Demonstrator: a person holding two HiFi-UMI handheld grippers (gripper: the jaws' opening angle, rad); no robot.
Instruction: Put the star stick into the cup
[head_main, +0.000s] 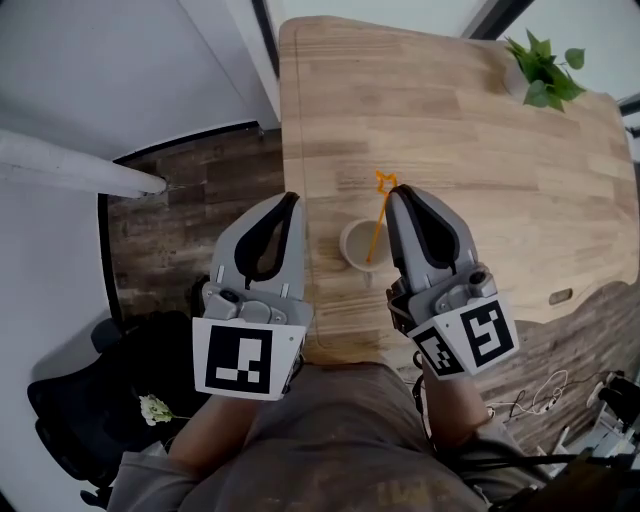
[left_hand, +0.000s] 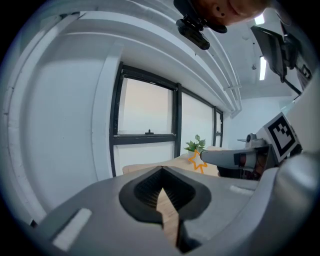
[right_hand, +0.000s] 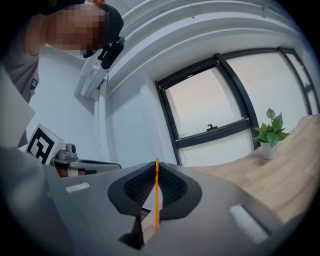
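An orange star stick (head_main: 377, 226) leans with its lower end inside a small cream cup (head_main: 351, 251) on the wooden table (head_main: 450, 120). Its star top sits right at the tip of my right gripper (head_main: 395, 190). In the right gripper view the stick (right_hand: 156, 200) runs straight up between the jaws of the right gripper (right_hand: 156, 162), which is shut on it. My left gripper (head_main: 292, 200) hovers just left of the cup, over the table's left edge, shut and holding nothing. From the left gripper view (left_hand: 162, 170), the star (left_hand: 197, 161) shows at the right gripper's tip (left_hand: 225, 159).
A small potted plant (head_main: 543, 70) stands at the table's far right corner. Dark wood floor (head_main: 180, 210) lies left of the table, with a black chair (head_main: 70, 420) at bottom left. Cables (head_main: 540, 395) lie on the floor at lower right.
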